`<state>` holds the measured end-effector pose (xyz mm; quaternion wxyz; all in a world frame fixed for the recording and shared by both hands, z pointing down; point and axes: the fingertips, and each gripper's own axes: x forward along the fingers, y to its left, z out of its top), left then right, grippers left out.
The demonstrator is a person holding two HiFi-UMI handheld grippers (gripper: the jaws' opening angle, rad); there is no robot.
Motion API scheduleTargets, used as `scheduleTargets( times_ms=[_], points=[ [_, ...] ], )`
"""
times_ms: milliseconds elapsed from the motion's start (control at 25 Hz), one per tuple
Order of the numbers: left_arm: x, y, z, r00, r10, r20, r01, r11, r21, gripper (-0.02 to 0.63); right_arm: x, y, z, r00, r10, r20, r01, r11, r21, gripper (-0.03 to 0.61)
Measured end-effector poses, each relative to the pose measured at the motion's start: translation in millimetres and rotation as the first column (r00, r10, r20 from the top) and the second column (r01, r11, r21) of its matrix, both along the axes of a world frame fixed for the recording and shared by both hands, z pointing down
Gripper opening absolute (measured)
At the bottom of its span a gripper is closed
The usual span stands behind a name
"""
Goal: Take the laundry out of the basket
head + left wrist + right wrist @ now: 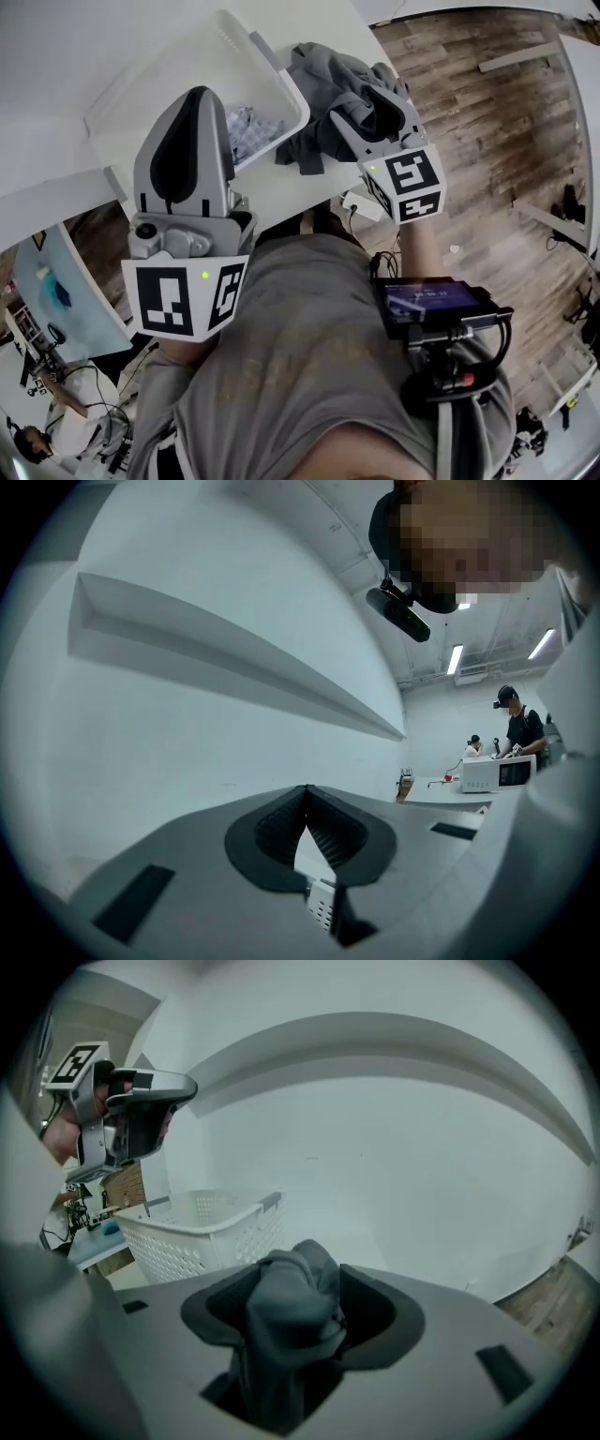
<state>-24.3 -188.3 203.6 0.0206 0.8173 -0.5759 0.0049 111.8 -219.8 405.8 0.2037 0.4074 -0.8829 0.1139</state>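
Observation:
A white laundry basket (pixel 292 92) stands on the white table (pixel 141 37), with a blue-and-white patterned cloth (pixel 248 129) inside it. Right of the basket a pile of grey clothing (pixel 323 80) lies on the table. My right gripper (pixel 361 105) is over that pile. In the right gripper view its jaws stand apart with a bunch of grey cloth (pixel 286 1312) between them, and the basket (pixel 202 1227) shows behind to the left. My left gripper (pixel 202 94) is raised in front of the basket; its tips (pixel 307 794) meet, with nothing between them.
The table's front edge (pixel 309 202) runs just ahead of the person's torso. Wooden floor (pixel 497 112) lies to the right. A screen device (pixel 436 305) hangs at the person's right side. Far off, people stand at a table with a microwave (pixel 497 772).

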Motion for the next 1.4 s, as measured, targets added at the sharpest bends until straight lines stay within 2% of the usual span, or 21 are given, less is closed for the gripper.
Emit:
scheduleTargets(
  times_ms=[160,360,520,680,800,840,960,1120,1240,1400],
  points=[
    [-5,-4,0,1.0,-0.005,-0.03,0.006,1.0,0.025,0.008,-2,-2,-32,0.999,-0.03,-0.011,0.031,0.997,0.076,0.276],
    [-14,-4,-9,0.997,-0.023,-0.075,0.029,0.997,0.075,0.008,-4,-10,-97,0.996,-0.054,0.064,0.04,0.978,0.203,0.265],
    [-36,7,-23,0.993,-0.075,-0.094,0.086,0.99,0.113,0.008,-32,-7,-148,0.988,-0.139,0.07,0.11,0.943,0.315,0.245],
    [-74,22,-42,0.979,-0.175,-0.105,0.189,0.97,0.15,0.008,-76,-5,-186,0.962,-0.263,0.075,0.214,0.893,0.396,0.166],
    [-110,36,-48,0.957,-0.268,-0.114,0.284,0.945,0.163,0.008,-118,-2,-194,0.924,-0.376,0.077,0.316,0.859,0.403,0.045],
    [-121,40,-50,0.951,-0.288,-0.115,0.304,0.938,0.165,0.008,-131,1,-194,0.91,-0.406,0.078,0.345,0.849,0.4,0.025],
    [-149,51,-52,0.934,-0.338,-0.117,0.355,0.92,0.168,0.008,-170,9,-192,0.875,-0.479,0.063,0.419,0.817,0.396,0.015],
    [-197,57,-39,0.895,-0.425,-0.134,0.442,0.885,0.145,0.008,-230,11,-172,0.812,-0.583,0.036,0.535,0.767,0.354,0.015],
    [-221,54,-28,0.881,-0.451,-0.144,0.469,0.874,0.128,0.008,-260,11,-152,0.77,-0.637,0.017,0.602,0.736,0.309,0.015],
    [-232,60,-31,0.87,-0.472,-0.146,0.489,0.864,0.119,0.008,-279,26,-139,0.706,-0.708,-0.009,0.685,0.68,0.26,0.017]
  ],
)
